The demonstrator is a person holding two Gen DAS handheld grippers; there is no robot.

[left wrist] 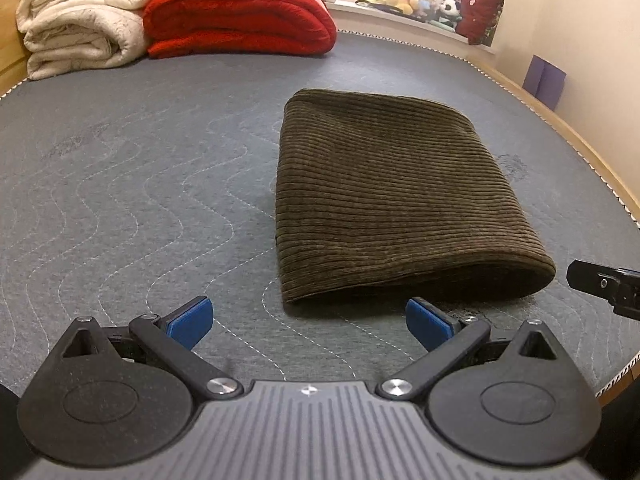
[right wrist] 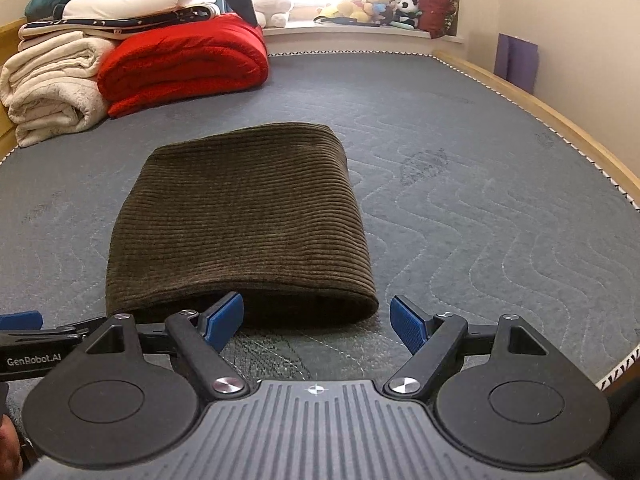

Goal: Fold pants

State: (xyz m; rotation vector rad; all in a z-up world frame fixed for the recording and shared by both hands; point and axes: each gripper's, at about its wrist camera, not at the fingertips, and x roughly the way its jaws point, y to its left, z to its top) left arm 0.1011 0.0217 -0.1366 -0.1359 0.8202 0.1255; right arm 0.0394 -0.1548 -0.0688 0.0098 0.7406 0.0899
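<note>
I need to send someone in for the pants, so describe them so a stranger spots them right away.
On the grey quilted mattress, look in the open middle, away from the stacked blankets at the far left corner. The pants lie alone there, folded into a compact rectangle: dark olive-brown ribbed corduroy, unlike the fluffy red blanket and cream blanket.

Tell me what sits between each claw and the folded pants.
Nothing visible does. Only bare mattress lies between the open right claw and the pants, and between the open left claw and them. The blankets sit far behind.
</note>
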